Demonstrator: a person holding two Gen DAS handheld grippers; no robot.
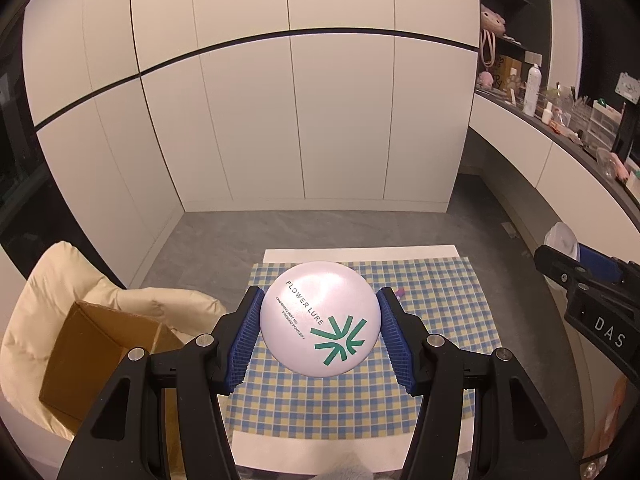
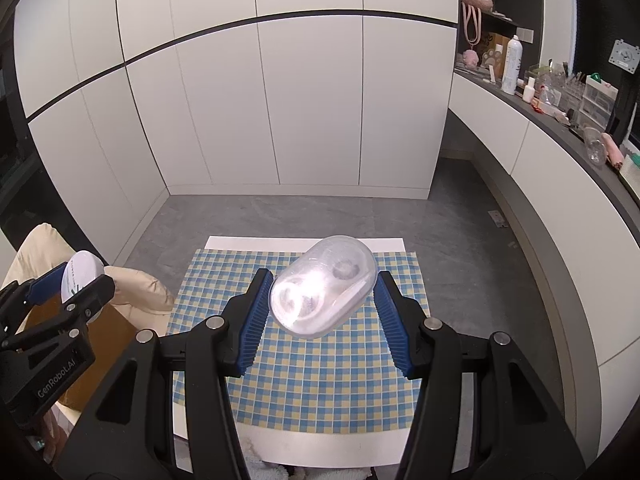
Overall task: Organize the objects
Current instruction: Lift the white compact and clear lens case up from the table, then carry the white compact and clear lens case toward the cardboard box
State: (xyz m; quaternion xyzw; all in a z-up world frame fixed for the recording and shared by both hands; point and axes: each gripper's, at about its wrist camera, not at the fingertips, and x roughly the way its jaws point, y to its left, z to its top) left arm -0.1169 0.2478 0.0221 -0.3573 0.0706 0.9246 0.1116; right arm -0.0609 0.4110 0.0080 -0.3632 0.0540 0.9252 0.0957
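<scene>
Two items are in the air at once, one per gripper. The left gripper [image 1: 318, 334] is clenched on a round white pressed-powder compact [image 1: 320, 320], its blue pads pressing the rim at either side, held above the blue-and-yellow checked cloth [image 1: 440, 340]. The right gripper [image 2: 322, 312] grasps a clear oval plastic case [image 2: 324, 286] in the same way, above the middle of that cloth.

Judging by the task, the open cardboard box [image 1: 92, 352] at the lower left of the left wrist view looks the likely place for them, though nothing confirms it. To do this well, I would carry the compact across first, keeping it flat, bring it low over the box mouth and only then let the jaws part; the domed lid is smooth and could slip if the grip eases in mid-air. The right gripper should hold back so the two do not meet over the opening.

Much is unclear. Glare whitens the clear case, so its contents are only ring-like shapes. The box floor is hidden by its near wall and the left finger. A small purple thing [image 1: 399, 292] peeps out beside the left gripper's right pad, mostly covered. The cream padded cushion [image 1: 48, 292] under the box is cut off at the left edge of the frame.
</scene>
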